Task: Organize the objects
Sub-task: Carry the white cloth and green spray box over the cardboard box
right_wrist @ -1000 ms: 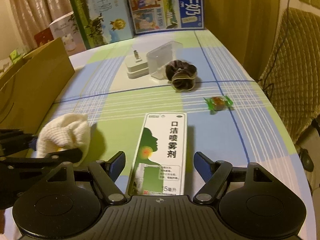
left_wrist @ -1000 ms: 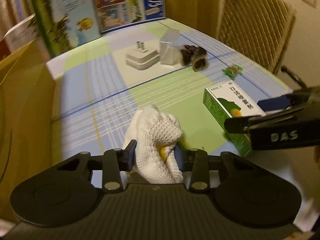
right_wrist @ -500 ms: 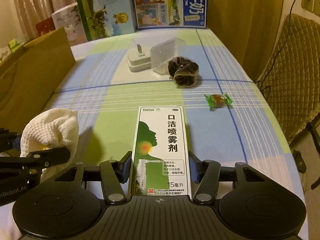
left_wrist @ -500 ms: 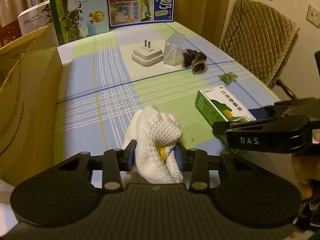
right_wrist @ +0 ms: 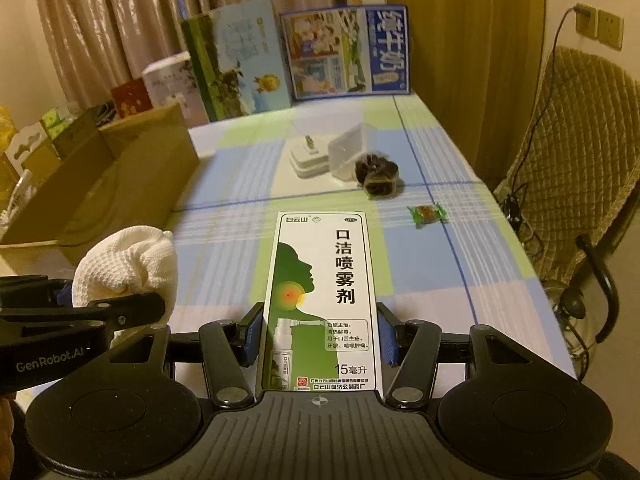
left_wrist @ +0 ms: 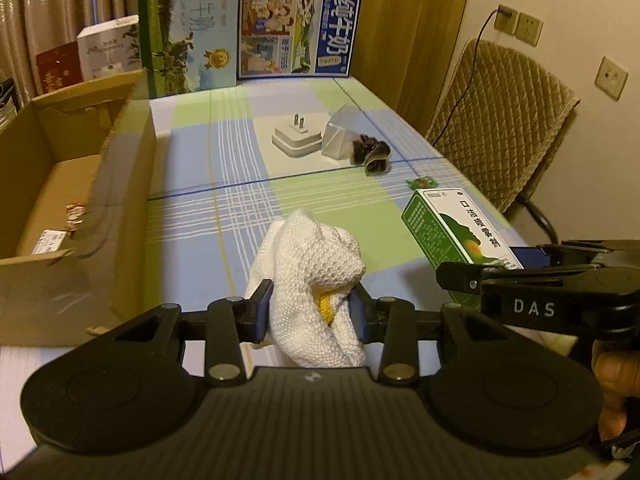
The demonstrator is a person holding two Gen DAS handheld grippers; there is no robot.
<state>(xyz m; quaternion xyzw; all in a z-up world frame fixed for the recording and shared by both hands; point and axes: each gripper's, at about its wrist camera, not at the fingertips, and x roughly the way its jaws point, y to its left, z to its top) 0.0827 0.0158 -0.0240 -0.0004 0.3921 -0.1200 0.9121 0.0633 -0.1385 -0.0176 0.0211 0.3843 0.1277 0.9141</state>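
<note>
**Both tongs loaded above the checked tablecloth**

Nearest the left wrist camera, the left gripper (left_wrist: 310, 312) is clenched on a white knitted cloth (left_wrist: 316, 276) with a patch of yellow showing in its folds; the cloth bulges up between the blue pads. Beside it, the right gripper (right_wrist: 320, 334) grasps a green-and-white mouth spray box (right_wrist: 322, 292) by its long sides, pads pressed against the carton, having just closed onto it. In the left view the same box juts out to the right, with part of a hand (left_wrist: 618, 384) visible at the frame's edge.

Below both lies a table (left_wrist: 208, 184) covered in a blue, green and white checked cloth. To the left stands an open cardboard box (left_wrist: 80, 208) with a few small packets on its floor. Farther along the cloth sit a green-wrapped candy (right_wrist: 427, 214), a dark scrunchie (right_wrist: 378, 174), a clear plastic case (right_wrist: 347, 151) touching the scrunchie, and a white plug adapter (left_wrist: 297, 140) with its prongs up, just beside the case.

At the far edge, two milk cartons (left_wrist: 298, 34) stand upright against beige curtains (left_wrist: 60, 4). To the right is a quilted chair (left_wrist: 504, 120), with wall sockets (left_wrist: 518, 26) above it and a cable running from one.
</note>
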